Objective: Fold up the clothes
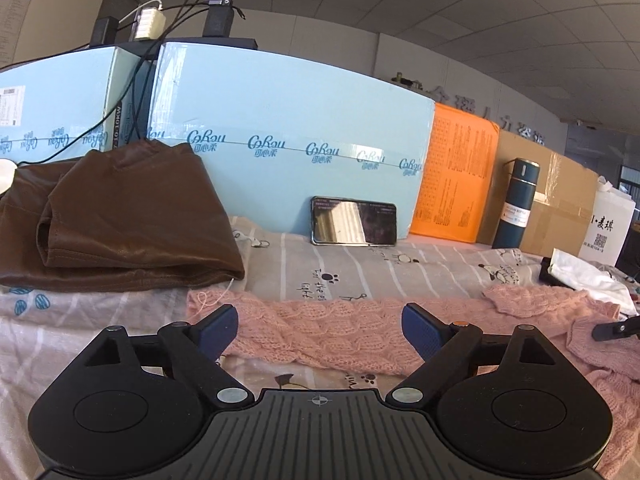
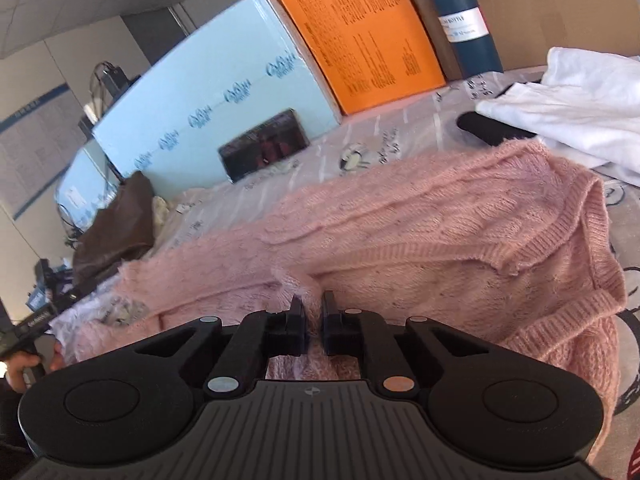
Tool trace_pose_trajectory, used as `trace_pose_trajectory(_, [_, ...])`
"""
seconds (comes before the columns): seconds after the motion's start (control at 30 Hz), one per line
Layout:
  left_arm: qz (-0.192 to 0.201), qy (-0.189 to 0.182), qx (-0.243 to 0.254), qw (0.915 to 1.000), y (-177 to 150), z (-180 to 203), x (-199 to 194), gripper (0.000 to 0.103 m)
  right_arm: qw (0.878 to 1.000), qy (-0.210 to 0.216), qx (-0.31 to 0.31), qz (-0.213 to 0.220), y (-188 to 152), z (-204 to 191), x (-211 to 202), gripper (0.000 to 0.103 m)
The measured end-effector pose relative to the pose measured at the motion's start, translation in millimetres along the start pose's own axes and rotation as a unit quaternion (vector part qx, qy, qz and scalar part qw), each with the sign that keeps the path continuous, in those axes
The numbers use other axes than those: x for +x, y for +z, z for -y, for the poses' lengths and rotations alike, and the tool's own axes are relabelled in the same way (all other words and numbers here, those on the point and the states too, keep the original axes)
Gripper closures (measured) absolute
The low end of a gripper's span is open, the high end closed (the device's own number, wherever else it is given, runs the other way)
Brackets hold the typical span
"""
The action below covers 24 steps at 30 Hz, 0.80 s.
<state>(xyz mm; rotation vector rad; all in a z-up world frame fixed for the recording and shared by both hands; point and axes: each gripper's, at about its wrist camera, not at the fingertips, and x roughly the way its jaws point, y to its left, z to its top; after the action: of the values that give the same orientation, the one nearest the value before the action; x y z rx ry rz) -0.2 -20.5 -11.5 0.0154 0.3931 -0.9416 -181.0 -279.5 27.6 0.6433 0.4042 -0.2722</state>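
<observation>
Item: pink cable-knit sweater (image 2: 420, 232), soft loose-stitched wool, lying spread and partly bunched across the grey striped bedsheet with cartoon prints (image 1: 360, 264), its long knitted strip running from left to right near the front edge. Right gripper (image 2: 313, 312): jaws drawn close together, with a tuft of the pink knit pinched between them at the near hem, so it holds the sweater. Left gripper (image 1: 318, 330): jaws standing wide, blue pads (image 1: 420, 330) on either side of the knitted strip and just above it, nothing pressed between them. Adjacent stock: folded brown satin garment (image 1: 120, 216), already set aside at the far left; white cloth (image 2: 572, 104), heaped at the far right; black smartphone (image 1: 354, 221), leaning on the pale blue printed carton (image 1: 288, 120); orange printed packet (image 1: 456, 176); dark teal flask (image 1: 516, 204); brown cardboard box (image 1: 560, 200). Step in hand, as judged: securing two holds on the sweater before laying one part over another. Handling notes: the left gripper should come down over the edge of the strip and close on a full thickness of knit, not a stray loop, since open stitches snag and stretch. Both holds should lift together and level, so that the fold line stays straight; the loose pale thread (image 1: 216, 296) near the left pad is best avoided.
</observation>
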Motion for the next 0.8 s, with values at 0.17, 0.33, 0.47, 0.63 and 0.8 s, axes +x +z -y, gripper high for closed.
trace_pose_trajectory(0.17, [-0.003,-0.005,0.008,1.0000,-1,3,1,0.012,0.976,0.216,-0.019,0.000,2,-6,-15,0.096])
trace_pose_trajectory(0.33, [0.007,-0.017,0.016,0.9997,3,14,-3,0.012,0.976,0.200,-0.035,-0.076,3,-10,11,0.095])
trace_pose_trajectory(0.47, [0.020,-0.062,0.041,0.9971,9,41,-7,0.012,0.984,0.087,-0.119,-0.097,-7,-27,26,0.073])
trace_pose_trajectory(0.63, [0.018,-0.140,0.094,0.9855,10,88,-1,0.010,0.989,0.075,-0.124,-0.022,-15,-36,10,0.015])
trace_pose_trajectory(0.8, [-0.011,-0.202,0.189,0.9608,-3,140,9,0.010,0.990,0.080,-0.100,0.066,-17,-30,-36,0.012])
